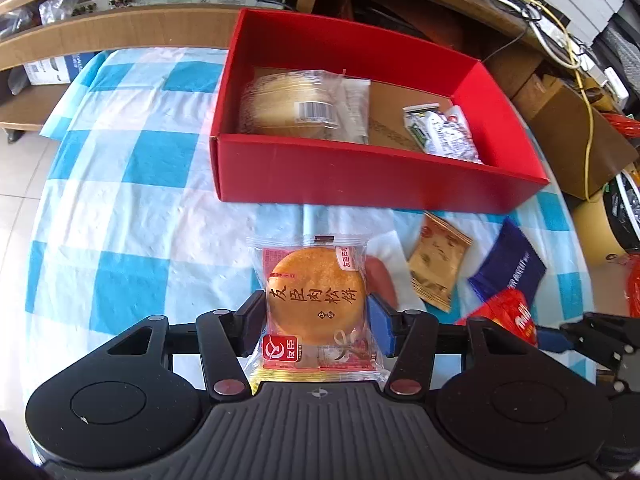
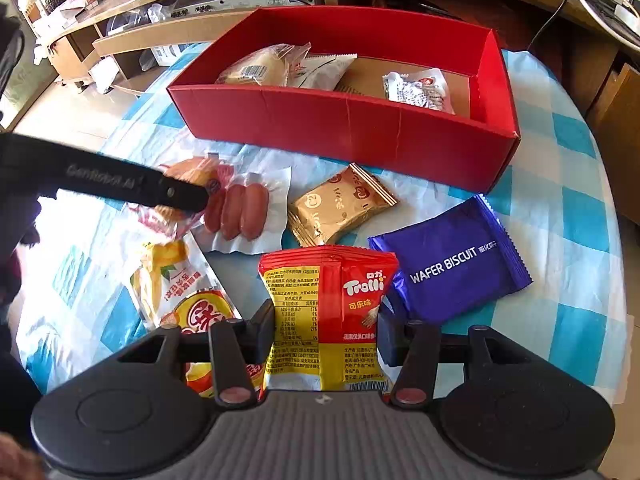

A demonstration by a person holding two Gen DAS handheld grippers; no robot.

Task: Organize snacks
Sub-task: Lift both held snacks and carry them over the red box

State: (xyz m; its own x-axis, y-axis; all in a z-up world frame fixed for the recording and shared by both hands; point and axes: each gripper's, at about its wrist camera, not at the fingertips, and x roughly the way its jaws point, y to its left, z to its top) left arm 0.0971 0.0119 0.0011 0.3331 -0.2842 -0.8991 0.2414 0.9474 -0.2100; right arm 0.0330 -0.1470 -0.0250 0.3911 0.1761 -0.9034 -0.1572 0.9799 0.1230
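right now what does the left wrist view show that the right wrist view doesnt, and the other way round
Only the left wrist view shows the left gripper gripping the round pastry pack by its sides.

Only the right wrist view shows the right gripper closed on the red Trolli bag, plus the yellow snack bag and the whole sausage pack, which the left view mostly hides.

Both show the red box holding wrapped bread and a white packet, the gold packet, the blue wafer biscuit pack and the checked tablecloth.
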